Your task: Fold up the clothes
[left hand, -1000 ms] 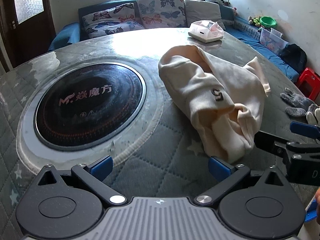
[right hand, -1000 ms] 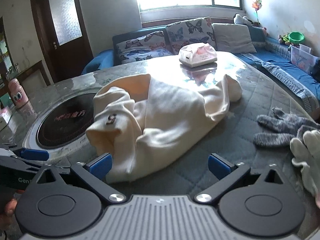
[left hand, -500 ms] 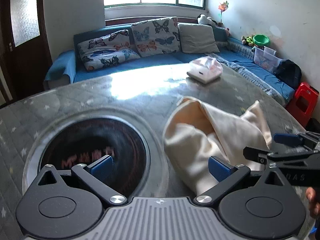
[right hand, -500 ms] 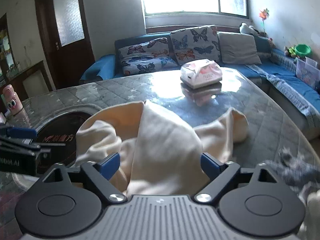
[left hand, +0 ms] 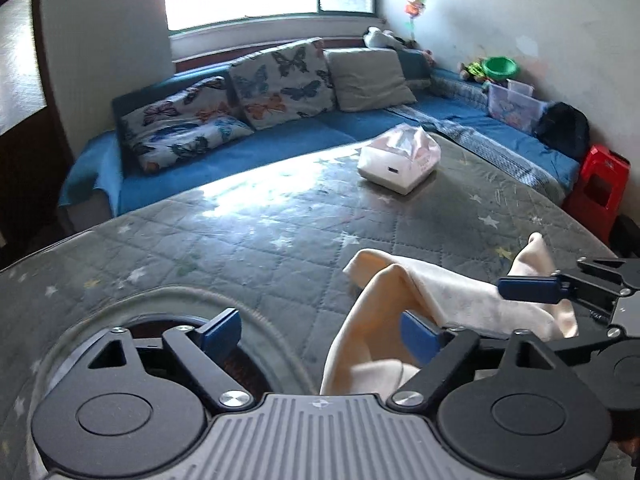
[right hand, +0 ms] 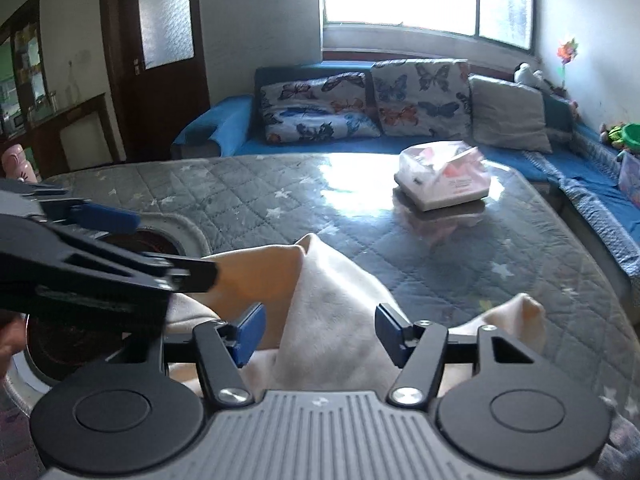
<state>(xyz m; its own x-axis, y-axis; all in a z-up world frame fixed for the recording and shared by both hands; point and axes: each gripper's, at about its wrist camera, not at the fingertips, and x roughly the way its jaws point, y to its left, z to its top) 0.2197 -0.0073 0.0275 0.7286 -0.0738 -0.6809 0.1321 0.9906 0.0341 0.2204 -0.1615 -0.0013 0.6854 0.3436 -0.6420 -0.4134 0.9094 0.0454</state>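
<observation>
A cream garment lies crumpled on the grey quilted table, low and right in the left wrist view. My left gripper is open, its right finger against the garment's raised fold and nothing between the pads. My right gripper is open but narrowed, and a peaked fold of the garment stands between its fingers. Each gripper shows in the other's view: the right gripper over the cloth's far end, the left gripper over its left part.
A white tissue box sits at the far side of the table. A round dark hob with a grey rim is set into the table on the left. Beyond the table are a blue sofa with cushions and a red stool.
Both grippers have come down low over the garment and tipped up towards the room. Both jaws have narrowed, the right more. The gloves have left the right wrist view.
</observation>
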